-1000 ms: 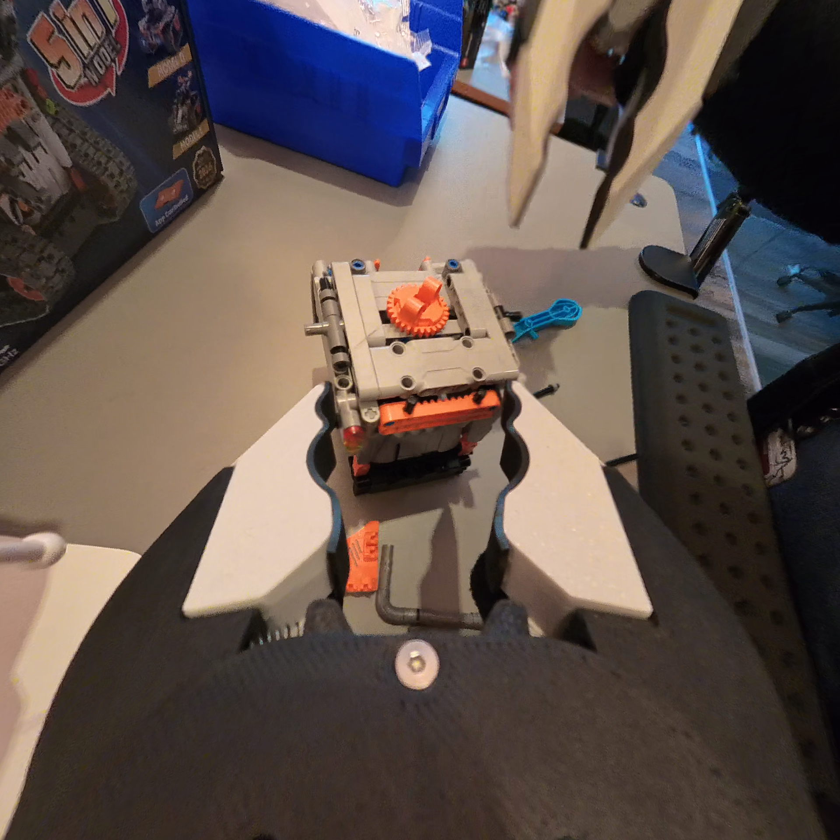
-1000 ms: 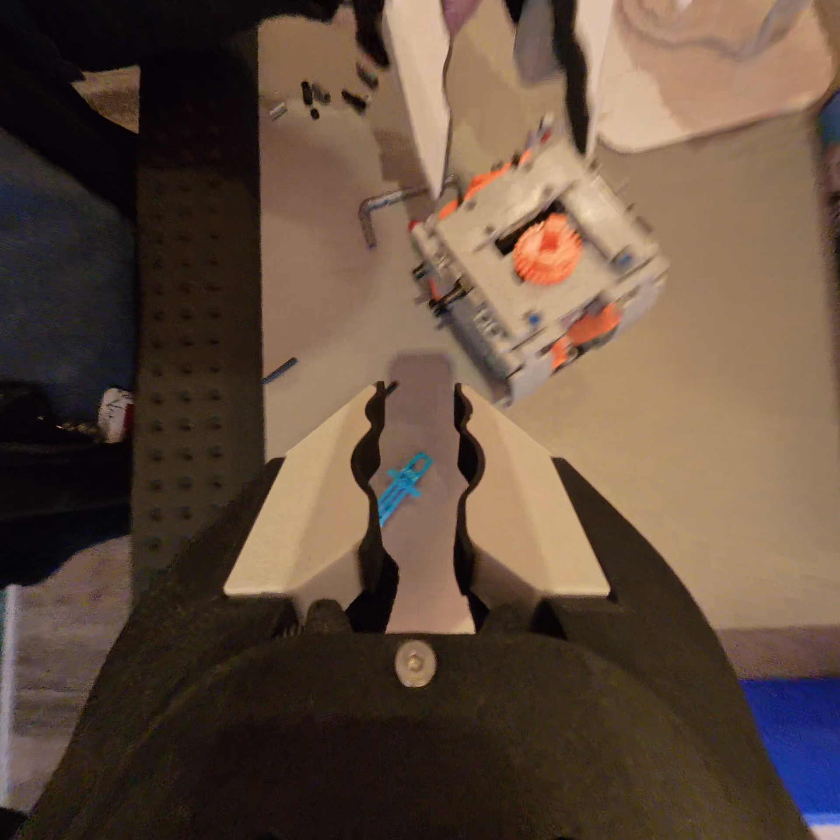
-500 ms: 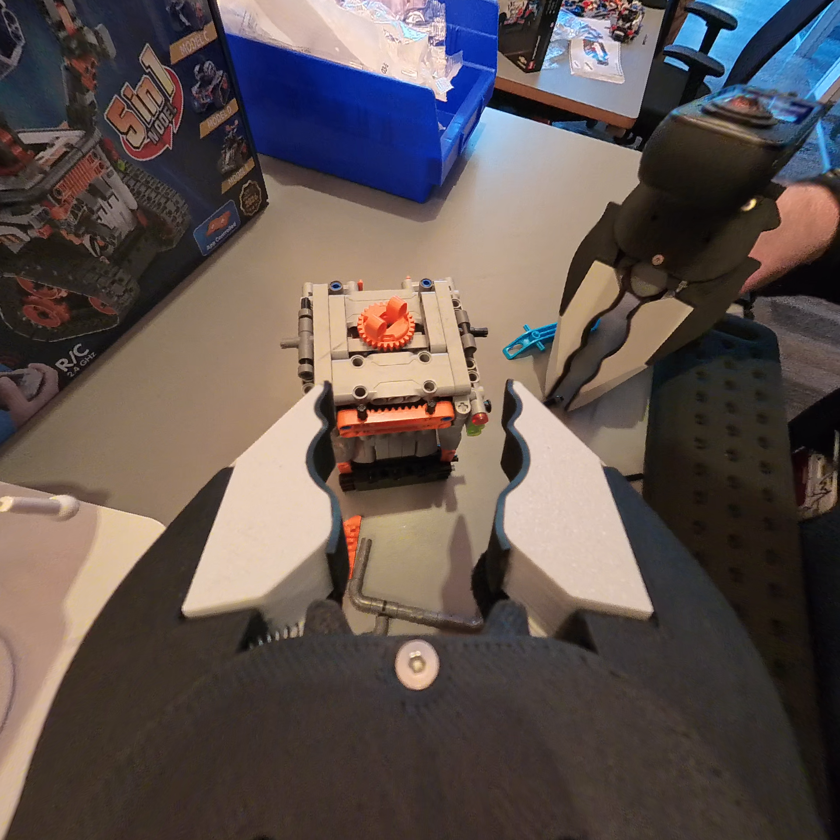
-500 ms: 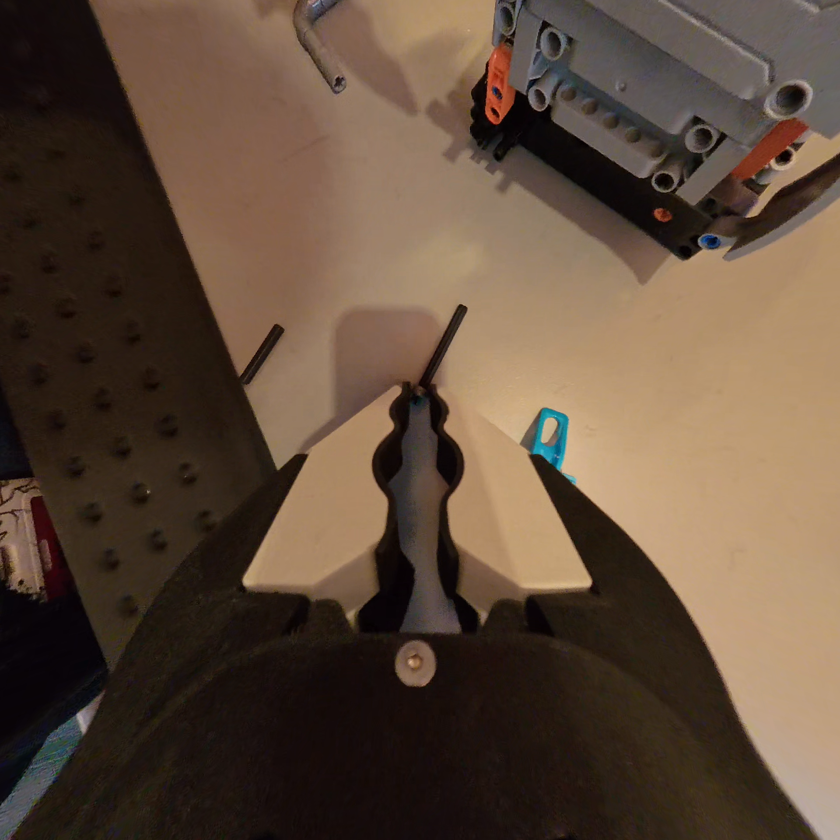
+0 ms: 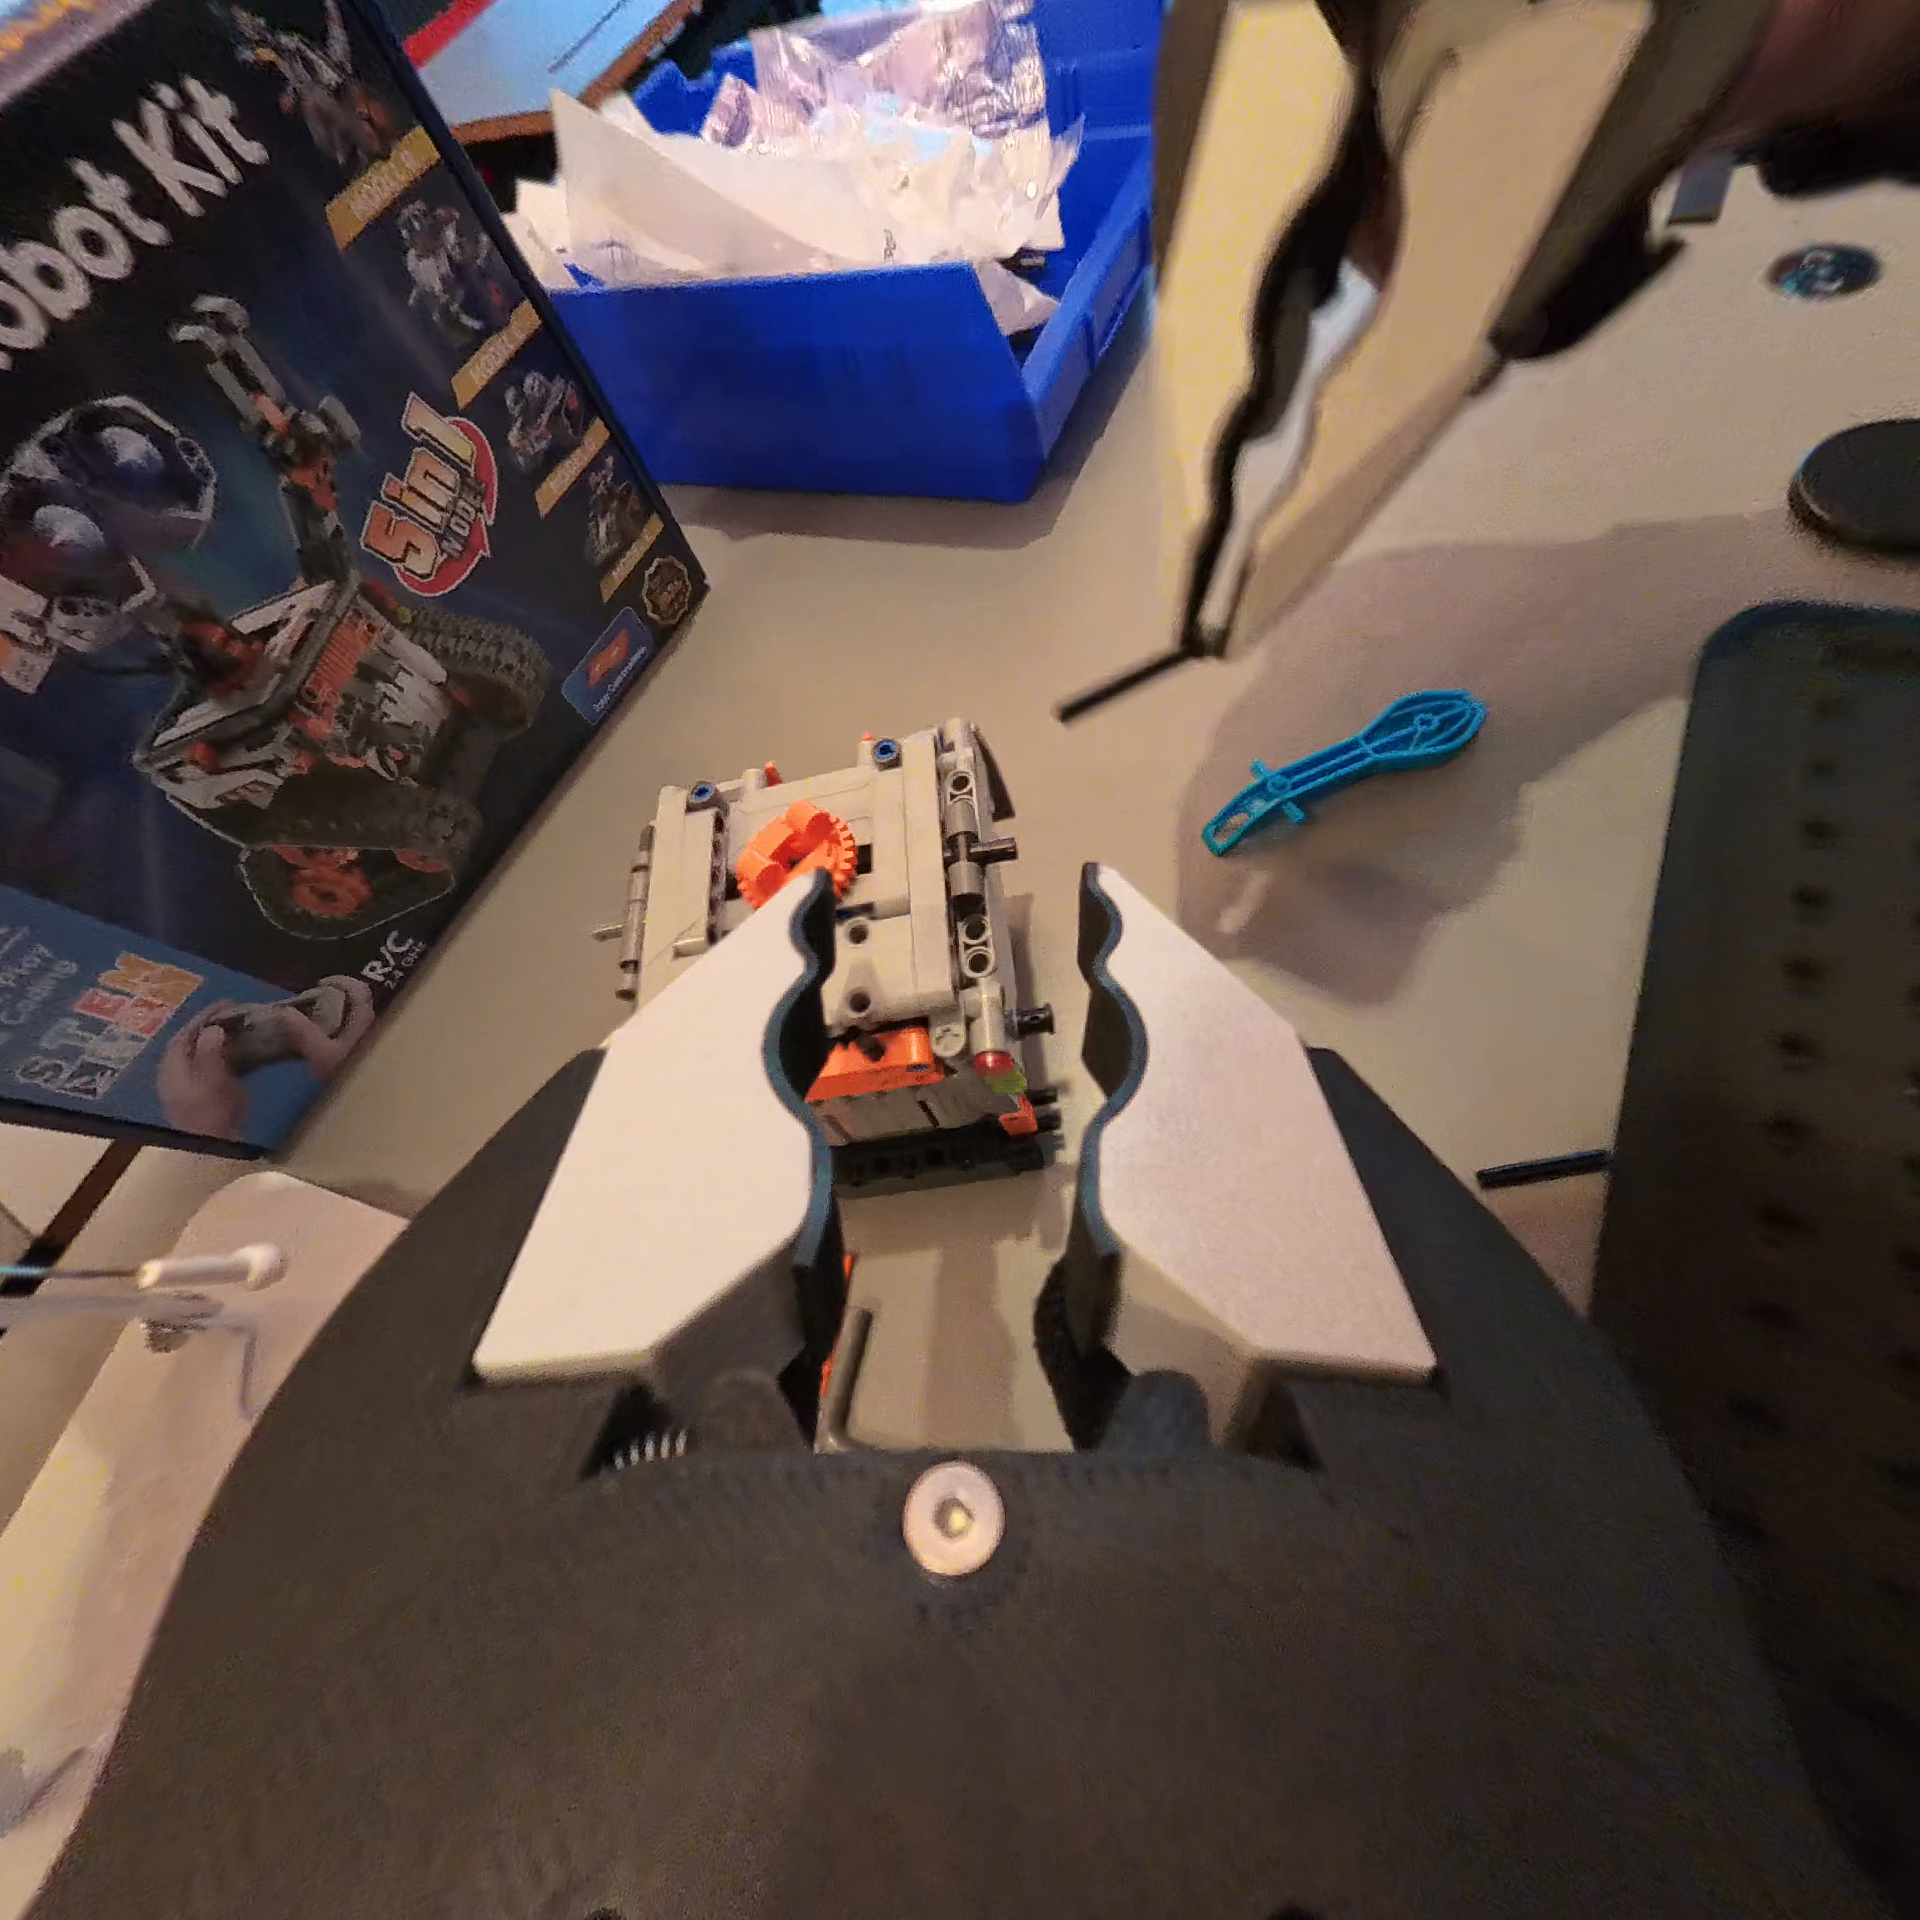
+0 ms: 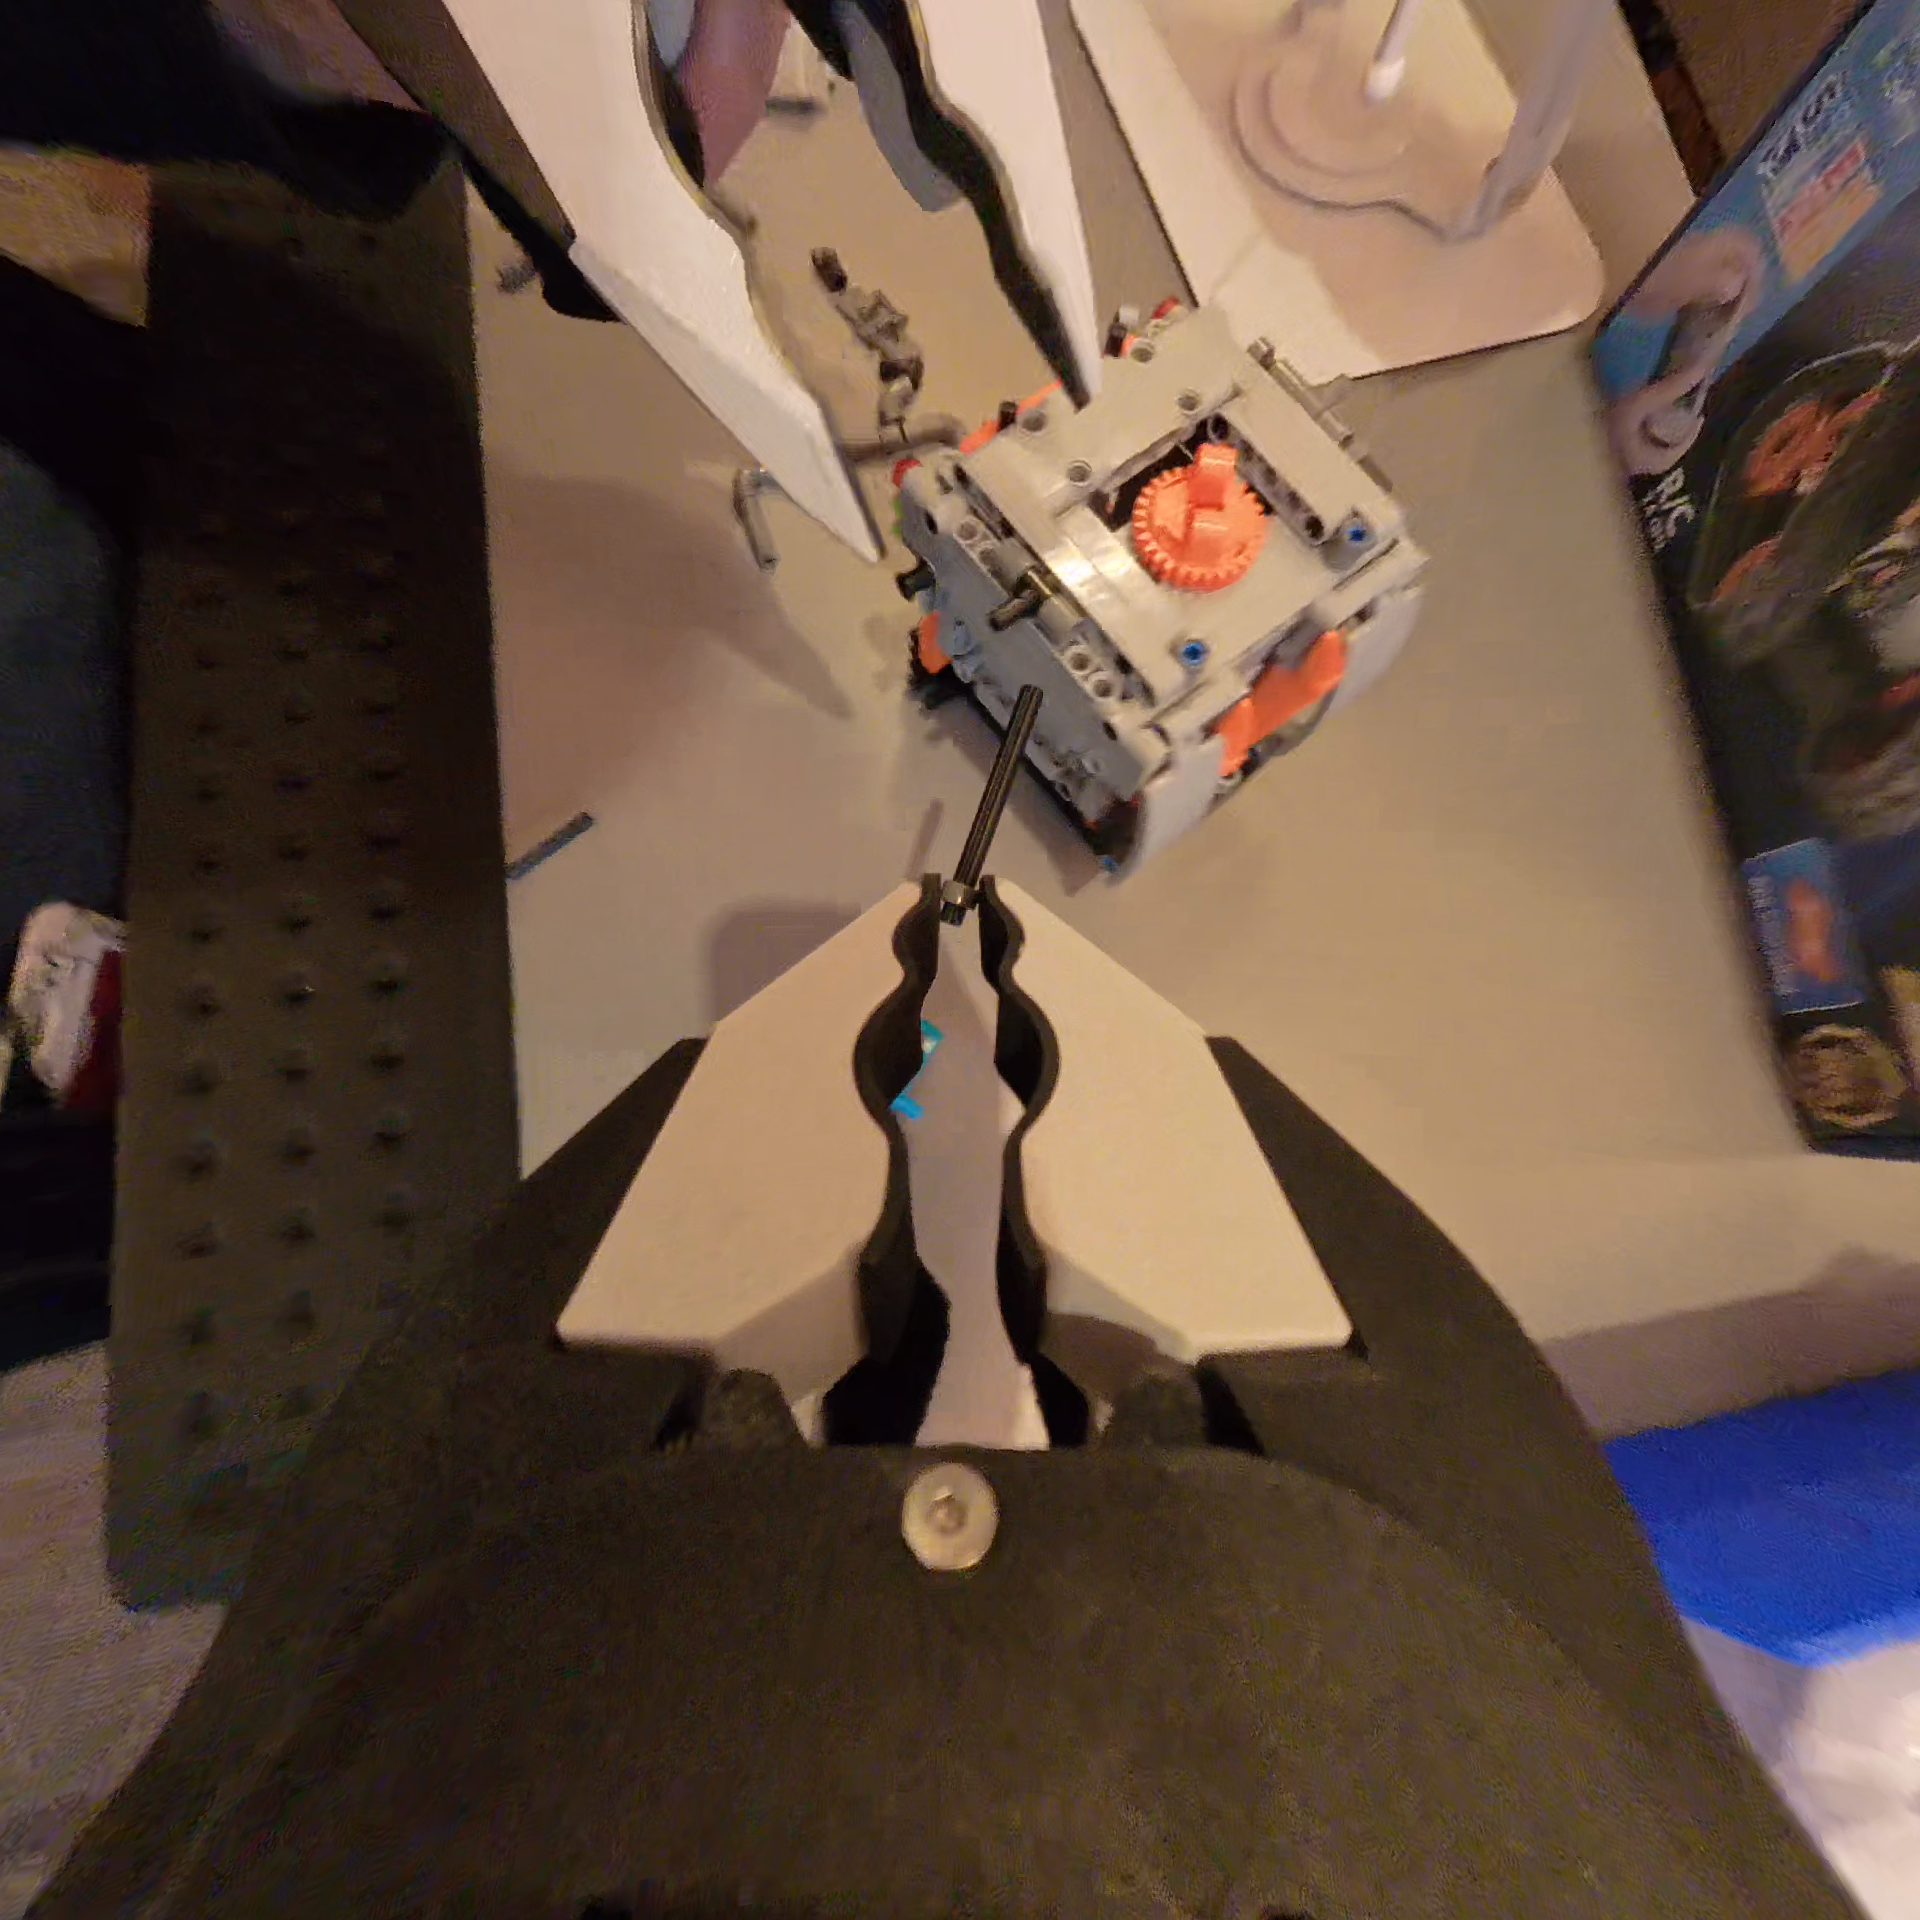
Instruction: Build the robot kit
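A grey and orange brick-built block (image 5: 914, 935) with an orange gear on top stands on the table, and also shows in the right wrist view (image 6: 1164, 582). My left gripper (image 5: 956, 883) is open, with its fingers over the block's near end; I cannot tell if they touch it. It shows at the top of the right wrist view (image 6: 977, 468). My right gripper (image 6: 956, 899) is shut on one end of a thin black axle (image 6: 997, 790), held above the table with its free end near the block's side. The axle also shows in the left wrist view (image 5: 1122, 681).
A blue plastic tool (image 5: 1340, 769) lies right of the block. A black perforated pad (image 5: 1787, 1039) runs along the right. A kit box (image 5: 260, 623) and a blue bin (image 5: 862, 384) stand behind. A grey bent rod (image 6: 753, 509), a loose dark axle (image 5: 1538, 1169) and a white stand base (image 6: 1403, 208) are nearby. Tip to tip, the grippers are about 8 cm apart.
My right gripper shut on the black axle lying on the table and lifted it toward the block. My left gripper shifted over the block's near end and stayed open.
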Action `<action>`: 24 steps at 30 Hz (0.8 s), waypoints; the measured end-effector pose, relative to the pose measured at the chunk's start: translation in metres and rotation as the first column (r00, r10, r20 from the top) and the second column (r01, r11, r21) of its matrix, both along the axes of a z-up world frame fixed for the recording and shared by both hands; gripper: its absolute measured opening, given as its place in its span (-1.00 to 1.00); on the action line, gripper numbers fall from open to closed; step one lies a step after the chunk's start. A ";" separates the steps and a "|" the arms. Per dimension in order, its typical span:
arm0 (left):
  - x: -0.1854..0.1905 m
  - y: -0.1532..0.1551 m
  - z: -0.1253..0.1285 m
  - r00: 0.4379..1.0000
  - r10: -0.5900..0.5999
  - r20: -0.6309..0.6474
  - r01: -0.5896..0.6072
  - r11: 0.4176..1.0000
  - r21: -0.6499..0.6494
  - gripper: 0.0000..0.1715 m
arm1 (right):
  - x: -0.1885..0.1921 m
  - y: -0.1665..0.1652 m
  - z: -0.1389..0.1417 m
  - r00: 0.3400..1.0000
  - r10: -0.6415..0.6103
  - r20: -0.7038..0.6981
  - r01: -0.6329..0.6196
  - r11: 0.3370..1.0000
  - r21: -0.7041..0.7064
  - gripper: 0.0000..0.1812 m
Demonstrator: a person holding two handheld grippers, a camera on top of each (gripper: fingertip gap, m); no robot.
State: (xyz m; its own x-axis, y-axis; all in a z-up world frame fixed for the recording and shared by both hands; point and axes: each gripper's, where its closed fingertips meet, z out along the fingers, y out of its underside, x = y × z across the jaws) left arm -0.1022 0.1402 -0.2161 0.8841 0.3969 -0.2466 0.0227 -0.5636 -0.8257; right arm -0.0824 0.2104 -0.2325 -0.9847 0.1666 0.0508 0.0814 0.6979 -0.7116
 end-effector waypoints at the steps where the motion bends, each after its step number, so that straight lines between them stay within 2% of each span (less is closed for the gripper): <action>1: 0.000 0.002 -0.004 1.000 -0.002 0.013 0.002 1.000 -0.008 -0.48 | -0.005 0.002 0.002 0.999 0.030 -0.022 -0.029 0.999 0.035 -0.95; 5: -0.008 0.001 -0.020 1.000 0.017 0.016 -0.016 0.998 -0.067 -0.56 | -0.015 -0.002 0.003 0.982 0.179 -0.065 -0.170 0.978 0.117 -0.95; 11: -0.017 -0.014 -0.019 1.000 -0.003 0.031 0.005 0.997 -0.073 -0.72 | -0.022 -0.011 0.005 0.942 0.328 -0.072 -0.314 0.937 0.152 -0.95; 13: -0.017 -0.018 -0.018 0.997 -0.025 0.072 0.029 0.998 -0.058 -0.72 | -0.026 -0.013 0.004 0.932 0.356 -0.074 -0.339 0.924 0.174 -0.95; 17: -0.018 -0.024 -0.018 0.997 -0.024 0.073 0.029 0.997 -0.071 -0.71 | -0.030 -0.020 0.003 0.910 0.407 -0.083 -0.384 0.901 0.201 -0.95; 19: -0.015 -0.023 -0.019 0.997 -0.040 0.062 0.044 0.996 -0.076 -0.64 | -0.029 -0.024 0.002 0.897 0.433 -0.087 -0.408 0.888 0.213 -0.95; 24: -0.016 -0.023 -0.019 0.998 -0.033 0.058 0.037 0.997 -0.072 -0.67 | -0.033 -0.025 -0.005 0.885 0.459 -0.077 -0.422 0.861 0.283 -0.96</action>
